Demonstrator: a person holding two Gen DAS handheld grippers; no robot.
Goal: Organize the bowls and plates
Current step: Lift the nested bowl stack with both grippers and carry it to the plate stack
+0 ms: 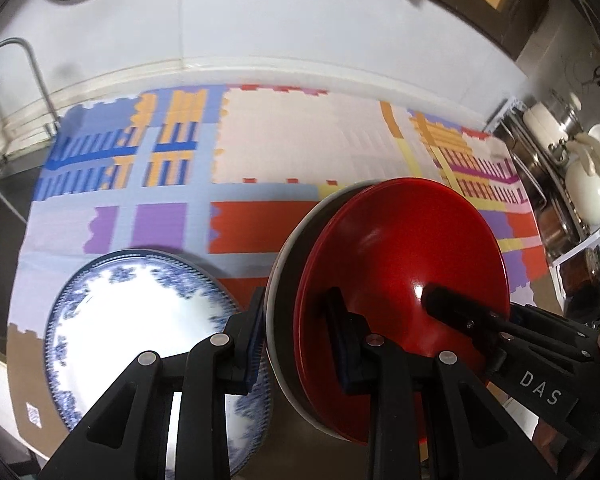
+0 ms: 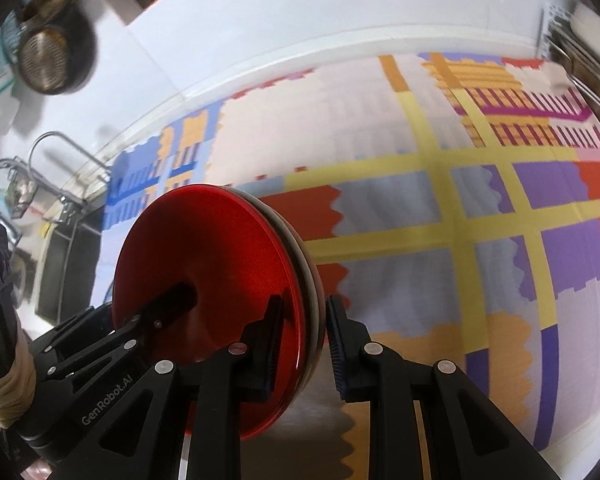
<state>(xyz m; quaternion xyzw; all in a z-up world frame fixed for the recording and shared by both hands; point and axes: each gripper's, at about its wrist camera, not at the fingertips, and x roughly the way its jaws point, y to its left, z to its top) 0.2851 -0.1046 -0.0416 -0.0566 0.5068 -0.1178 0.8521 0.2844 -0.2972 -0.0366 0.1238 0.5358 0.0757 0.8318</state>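
A stack of plates [image 1: 396, 248], red on top [image 2: 204, 248] with pale and dark ones beneath, hangs tilted on edge above the patterned cloth [image 1: 284, 140]. My left gripper [image 1: 298, 340] is shut on the stack's rim, one finger on the red face and one on the underside. My right gripper [image 2: 304, 344] is shut on the rim at the opposite side; it also shows in the left wrist view as the right gripper [image 1: 464, 320] reaching over the red face. A blue-and-white plate [image 1: 140, 320] lies flat on the cloth at lower left, blurred.
A sink with a curved tap [image 1: 20, 64] is left of the cloth. A wire rack with metal pots and white crockery [image 1: 560, 152] stands at the right. A round pan [image 2: 48, 52] hangs on the white wall behind.
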